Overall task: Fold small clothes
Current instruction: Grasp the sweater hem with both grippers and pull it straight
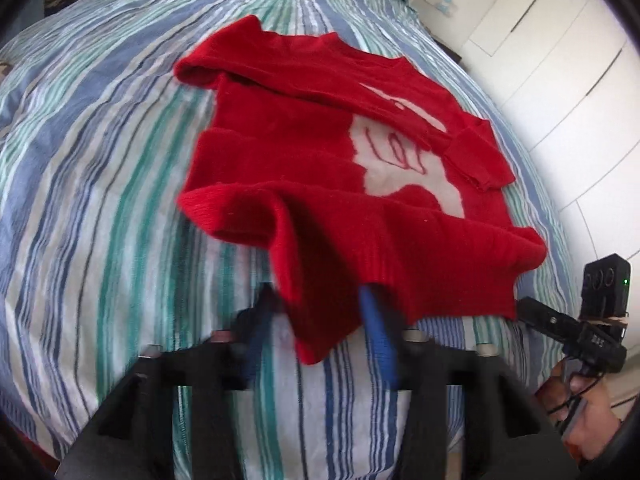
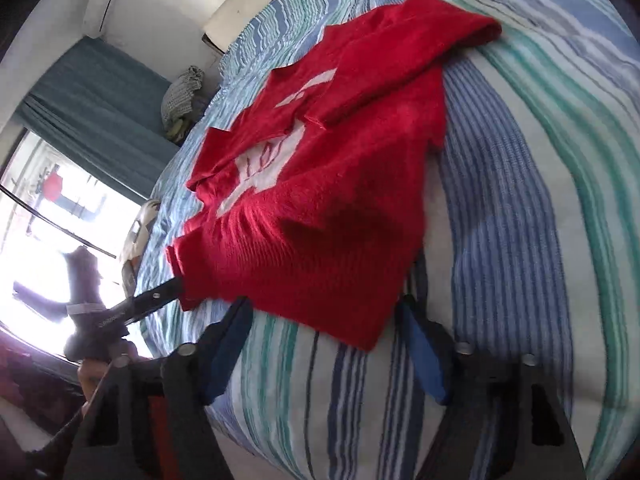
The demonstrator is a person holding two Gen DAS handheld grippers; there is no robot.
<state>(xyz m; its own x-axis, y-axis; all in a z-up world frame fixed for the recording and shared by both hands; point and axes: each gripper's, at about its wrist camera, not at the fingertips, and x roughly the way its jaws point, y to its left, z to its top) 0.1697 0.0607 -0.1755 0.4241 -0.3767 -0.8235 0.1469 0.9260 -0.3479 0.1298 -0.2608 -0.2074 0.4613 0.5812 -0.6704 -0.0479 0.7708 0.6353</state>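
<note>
Near edge of frame: left gripper [image 1: 320, 320] fingers clenched on the hem of the red sweater [image 1: 320, 152], cloth bunched and lifted there. Right gripper [image 2: 324, 332] fingers stand apart around the hem corner, not pressing it that I can tell. Farther up, sweater lies on the striped bed [image 1: 100, 160], sleeves already folded in. Body fold still left.

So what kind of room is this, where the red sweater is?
Most likely a bedroom. The red sweater lies on a bed with a striped duvet, a pillow sits at the far end, and white wardrobe doors stand beside it.
</note>
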